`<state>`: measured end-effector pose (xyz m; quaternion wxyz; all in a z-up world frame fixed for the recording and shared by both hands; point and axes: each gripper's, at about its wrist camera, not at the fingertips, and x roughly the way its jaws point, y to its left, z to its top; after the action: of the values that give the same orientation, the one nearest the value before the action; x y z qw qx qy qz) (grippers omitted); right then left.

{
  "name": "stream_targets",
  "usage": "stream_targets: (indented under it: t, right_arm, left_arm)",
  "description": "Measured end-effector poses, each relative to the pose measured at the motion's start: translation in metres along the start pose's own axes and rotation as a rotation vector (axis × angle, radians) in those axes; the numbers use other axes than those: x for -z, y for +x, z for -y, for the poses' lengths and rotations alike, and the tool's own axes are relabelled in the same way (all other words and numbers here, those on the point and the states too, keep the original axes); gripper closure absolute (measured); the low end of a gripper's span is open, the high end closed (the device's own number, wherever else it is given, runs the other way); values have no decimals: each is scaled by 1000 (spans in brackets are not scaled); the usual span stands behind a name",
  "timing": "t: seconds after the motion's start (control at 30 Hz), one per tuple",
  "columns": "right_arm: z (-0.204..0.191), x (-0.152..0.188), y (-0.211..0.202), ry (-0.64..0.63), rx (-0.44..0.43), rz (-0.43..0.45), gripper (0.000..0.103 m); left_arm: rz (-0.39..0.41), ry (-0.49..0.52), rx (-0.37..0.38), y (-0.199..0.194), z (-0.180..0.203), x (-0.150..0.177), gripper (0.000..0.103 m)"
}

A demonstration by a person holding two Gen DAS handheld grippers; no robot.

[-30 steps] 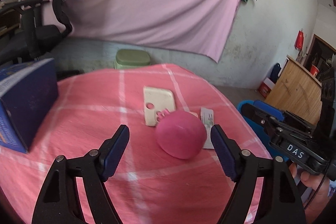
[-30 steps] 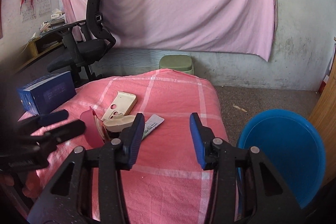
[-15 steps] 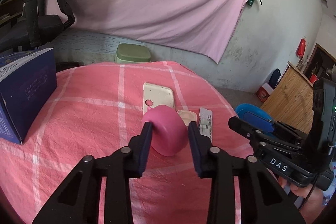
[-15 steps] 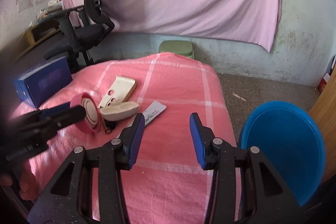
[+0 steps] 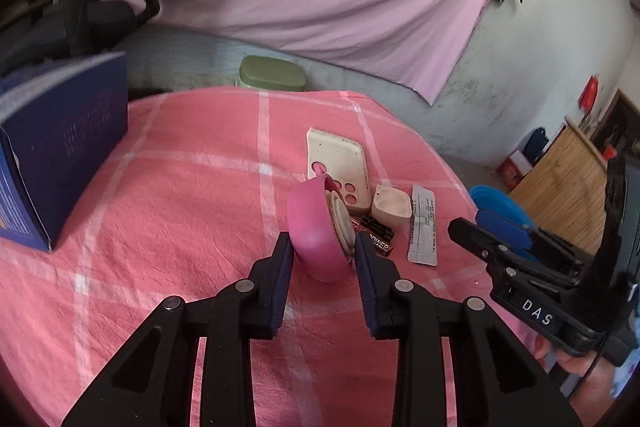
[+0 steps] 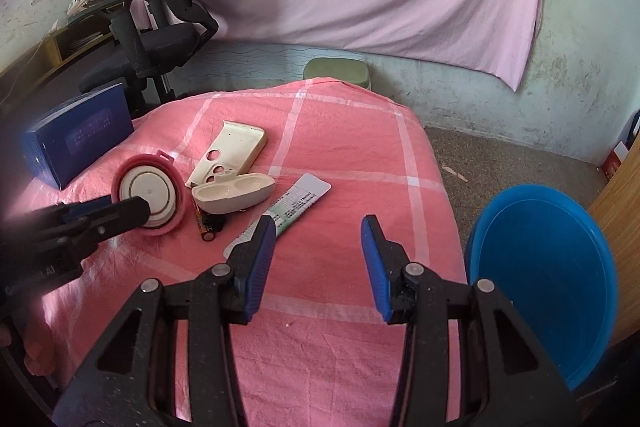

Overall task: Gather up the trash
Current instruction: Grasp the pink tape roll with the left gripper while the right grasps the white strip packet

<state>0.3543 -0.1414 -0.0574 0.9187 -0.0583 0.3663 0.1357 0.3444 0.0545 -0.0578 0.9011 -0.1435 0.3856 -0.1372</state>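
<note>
My left gripper [image 5: 323, 247] is shut on a pink round lid [image 5: 314, 231] with a white inner disc, tilted on edge just above the pink checked cloth [image 5: 180, 227]; the lid also shows in the right wrist view [image 6: 148, 193]. On the cloth lie a cream phone case [image 5: 336, 163], a cream earbud case [image 6: 232, 195], batteries [image 6: 204, 223] and a white tube [image 6: 296, 207]. My right gripper [image 6: 318, 231] is open and empty, hovering over the cloth's right side. A blue bucket [image 6: 544, 279] stands on the floor to the right.
A dark blue box [image 5: 56, 147] stands at the table's left. A black office chair [image 6: 160, 27] and a green stool [image 6: 336, 73] are behind the table. A wooden cabinet [image 5: 568, 171] stands right of the bucket.
My left gripper closed around the pink lid and lifted it onto its edge, uncovering the earbud case and batteries. The right gripper stayed open and barely moved.
</note>
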Motion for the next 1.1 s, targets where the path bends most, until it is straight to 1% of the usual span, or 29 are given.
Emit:
stream_targets:
  t: [0.07,0.17,0.23,0.3,0.43,0.5,0.57,0.63,0.77,0.9,1.03,1.1]
  right_arm:
    - [-1,-1,-1,9,-18,-1,35]
    - [-6,-4,4,39,-70,-30,35]
    - [-13,-4,9,22,-62,-51,35]
    - [-20,-4,13,7,-53,-67,35]
    - [-28,-4,24,-7,-33,-110,34]
    - [-35,-4,28,-30,-11,-122,35]
    - [-43,-3,30,-65,25,-130,40]
    - [-45,-2,30,-77,32,-129,49]
    - [-41,0,26,-52,10,-115,56]
    - [-36,0,22,-16,-21,-98,68]
    - [-38,2,14,-15,-25,-71,73]
    - [-38,3,10,-14,-25,-55,73]
  left_arm:
    - [1,-35,26,-2,-8,-2,77]
    - [9,-72,39,-4,-15,-3,77]
    - [29,-96,24,-10,-20,-2,78]
    - [42,-99,8,-15,-20,-2,79]
    - [75,-69,-38,-29,-18,1,81]
    - [82,-61,-48,-31,-16,2,81]
    - [84,-68,-49,-32,-18,4,82]
    - [85,-70,-48,-31,-18,5,82]
    - [97,-62,-51,-32,-16,7,82]
    - [119,-52,-59,-33,-13,8,82]
    - [171,-32,-76,-41,-7,11,83]
    - [193,-13,-84,-44,-2,15,83]
